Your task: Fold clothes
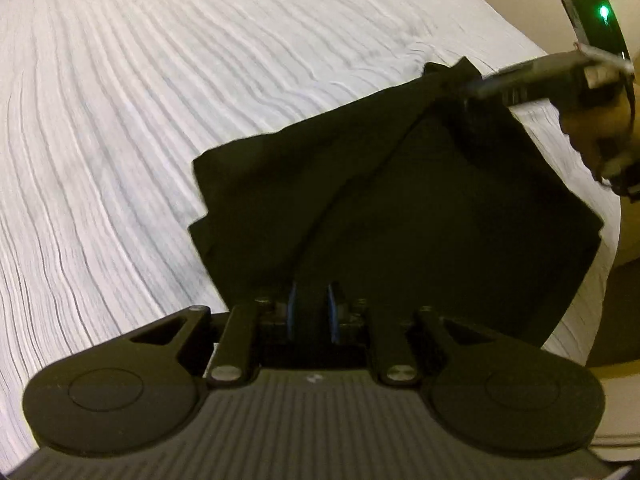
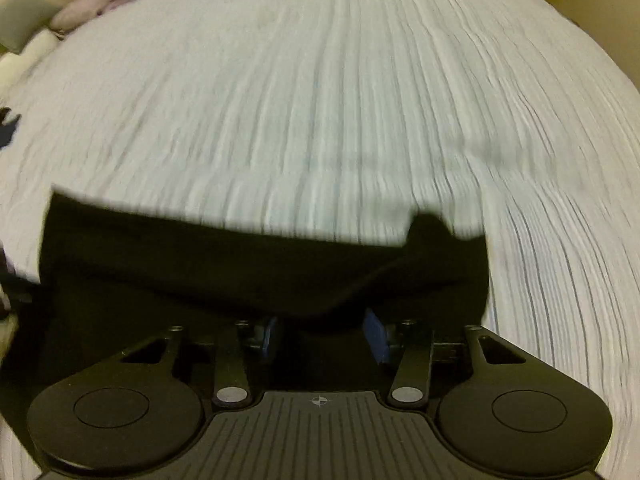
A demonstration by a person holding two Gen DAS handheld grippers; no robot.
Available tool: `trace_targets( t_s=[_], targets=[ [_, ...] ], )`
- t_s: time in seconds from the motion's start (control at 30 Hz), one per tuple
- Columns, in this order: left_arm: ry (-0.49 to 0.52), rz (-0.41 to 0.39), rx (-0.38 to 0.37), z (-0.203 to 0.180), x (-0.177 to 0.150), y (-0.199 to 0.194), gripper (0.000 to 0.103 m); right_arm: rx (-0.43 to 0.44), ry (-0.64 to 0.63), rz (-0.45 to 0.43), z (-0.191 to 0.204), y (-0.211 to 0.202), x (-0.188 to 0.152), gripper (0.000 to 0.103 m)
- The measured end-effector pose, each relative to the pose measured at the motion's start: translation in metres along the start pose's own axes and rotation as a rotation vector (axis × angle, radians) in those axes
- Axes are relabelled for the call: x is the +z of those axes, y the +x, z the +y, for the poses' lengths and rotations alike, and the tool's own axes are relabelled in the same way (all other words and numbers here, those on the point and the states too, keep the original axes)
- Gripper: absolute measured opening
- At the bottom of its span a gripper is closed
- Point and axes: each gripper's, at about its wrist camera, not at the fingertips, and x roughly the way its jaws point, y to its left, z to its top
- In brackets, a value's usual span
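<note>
A black garment (image 1: 360, 200) lies partly folded on the white ribbed bedspread (image 1: 140, 120). My left gripper (image 1: 312, 310) is shut on its near edge, with black cloth pinched between the blue pads (image 1: 291, 312). In the same view my right gripper (image 1: 472, 88) reaches in from the upper right and holds the garment's far corner, which tents up toward it. A taut ridge runs between the two grips. In the right wrist view the black garment (image 2: 240, 264) bunches between the pads (image 2: 376, 338) of my right gripper (image 2: 324, 334), filling the gap.
A person's hand (image 1: 608, 140) holds the right gripper's handle. The bedspread (image 2: 320, 100) spreads wide beyond the garment. Pillows (image 2: 80, 4) and a grey cushion (image 2: 20, 16) sit at the far left. The bed's edge (image 1: 600, 272) runs close on the right.
</note>
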Motion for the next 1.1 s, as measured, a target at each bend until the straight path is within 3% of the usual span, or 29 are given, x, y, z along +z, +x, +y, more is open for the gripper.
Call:
trace_targets(
  t_s=[0.17,0.27,0.33,0.37,0.47,0.53,0.63,0.73,0.8,0.83,0.87,0.93,1.1],
  targets=[
    [-0.013,-0.071,-0.039,-0.008,0.013,-0.024,0.012,0.070,0.139,-0.073,-0.024,-0.015,0.009,0.049],
    [0.002,-0.090,-0.058,-0.013,0.034,-0.010,0.013,0.082,0.131,-0.075,-0.021,-0.025,0.000,0.049],
    [0.020,-0.075,-0.033,-0.010,0.043,0.007,0.010,0.084,0.135,-0.057,-0.028,-0.021,-0.007,0.048],
    [0.022,-0.068,-0.019,-0.006,0.048,0.015,0.003,0.079,0.161,-0.060,-0.035,-0.022,-0.014,0.048],
    [-0.006,-0.066,0.002,0.012,0.054,0.023,0.003,0.056,0.240,-0.069,-0.056,-0.029,-0.035,0.049],
    [-0.015,-0.071,0.028,0.021,0.053,0.019,0.003,-0.020,0.296,-0.034,-0.068,-0.042,-0.057,0.049],
    [-0.026,-0.060,0.059,0.028,0.044,0.006,0.003,-0.042,0.358,0.034,-0.078,-0.063,-0.097,0.049],
    [0.009,-0.065,0.117,0.025,0.025,-0.015,0.011,-0.088,0.334,0.072,-0.067,-0.089,-0.123,0.049],
    [0.042,-0.075,0.164,0.021,0.010,-0.030,0.013,-0.097,0.236,0.044,-0.042,-0.109,-0.129,0.049],
    [0.078,-0.091,0.187,0.014,0.001,-0.041,0.013,-0.101,0.187,0.030,-0.029,-0.119,-0.132,0.056],
    [0.114,-0.108,0.210,0.006,-0.009,-0.053,0.016,-0.102,0.125,0.014,-0.015,-0.128,-0.134,0.075],
    [0.226,-0.132,0.240,-0.020,-0.029,-0.071,0.024,-0.084,-0.081,-0.027,0.026,-0.140,-0.141,0.089],
    [0.624,-0.170,0.276,-0.103,-0.091,-0.075,0.053,-0.103,-0.594,0.004,0.100,-0.124,-0.170,0.089]
  ],
)
